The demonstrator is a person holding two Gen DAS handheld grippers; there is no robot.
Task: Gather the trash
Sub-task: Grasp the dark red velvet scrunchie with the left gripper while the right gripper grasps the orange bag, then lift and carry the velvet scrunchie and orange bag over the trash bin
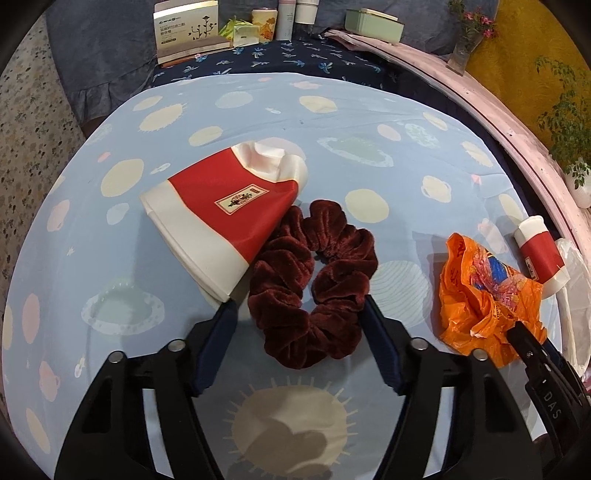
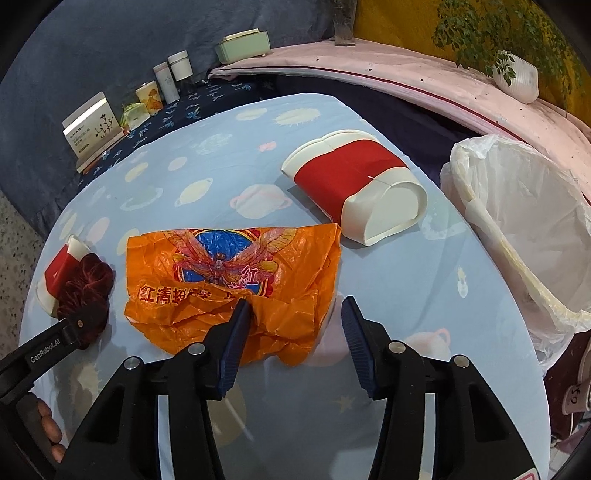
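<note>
A: Trash on the surface (image 1: pixel 258 110), blue planet-print cloth: orange plastic bag (image 2: pixel 229 280), crumpled, close to the near edge. One flattened red-and-white paper cup (image 2: pixel 354 184) lies on its side toward the right edge, near the white-lined bin (image 2: pixel 524 229). Second flattened cup (image 1: pixel 225 214) lies toward the left side.

B: Right tongs (image 2: pixel 295 314)?

A: Spread. Left finger (image 2: pixel 236 332) rests on the near edge of the orange plastic bag; right finger is over bare cloth just beside the bag. Nothing pinched.

B: Left tongs (image 1: pixel 299 317)?

A: Spread as well, one finger on each side of a dark red velvet scrunchie (image 1: pixel 314 284). Right finger touches the scrunchie's fabric; left finger tip sits at the lower corner of the second flattened cup. No closure on either item.

B: Scrunchie versus cup?

A: Touching; the cup's right edge overlaps the scrunchie's upper left.

B: Background?

A: Far edge of the surface meets a dark floral cloth carrying a printed box (image 1: pixel 188 29), a small decorated cup (image 1: pixel 265 24) and a pale green lidded container (image 1: pixel 373 24). Pink ledge (image 2: pixel 406 77) beyond the right edge carries a potted plant (image 2: pixel 517 74).
</note>
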